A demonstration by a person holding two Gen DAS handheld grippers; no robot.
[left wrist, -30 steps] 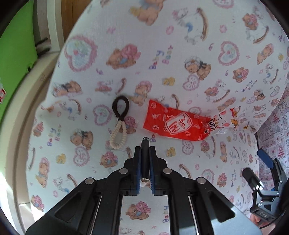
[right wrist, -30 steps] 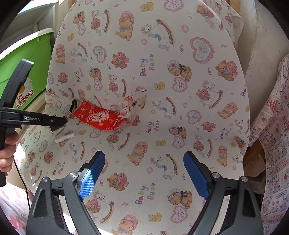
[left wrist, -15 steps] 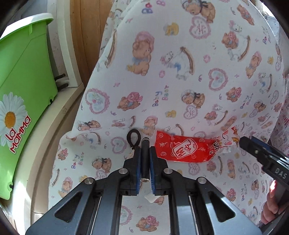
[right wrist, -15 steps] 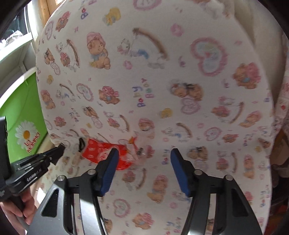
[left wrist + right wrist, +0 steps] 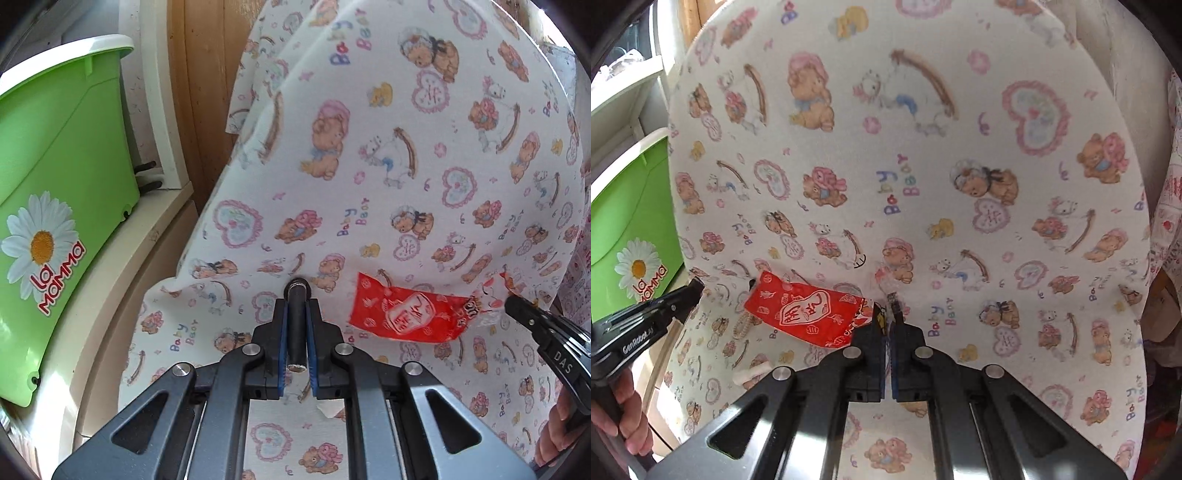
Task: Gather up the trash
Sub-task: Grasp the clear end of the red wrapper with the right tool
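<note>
A red snack wrapper (image 5: 809,314) with a clear printed end lies on the bear-print sheet (image 5: 923,166). My right gripper (image 5: 888,321) is shut on that clear end, and a crumpled bit of it pokes out past the pads. In the left wrist view the same wrapper (image 5: 402,317) lies to the right, with the right gripper (image 5: 517,308) at its end. My left gripper (image 5: 297,306) is shut on a short black tube (image 5: 296,325), held lengthwise between the blue pads above the sheet.
A green bin (image 5: 55,177) with a daisy logo stands left of the bed on a pale ledge. A black hair tie with a bead loop (image 5: 742,325) and a small white scrap (image 5: 750,374) lie left of the wrapper. A person's hand (image 5: 624,417) holds the left gripper.
The right jaws came forward to the wrapper and went from wide open to shut on its clear end. The left gripper rose and tipped up with the black tube; the green bin came into view.
</note>
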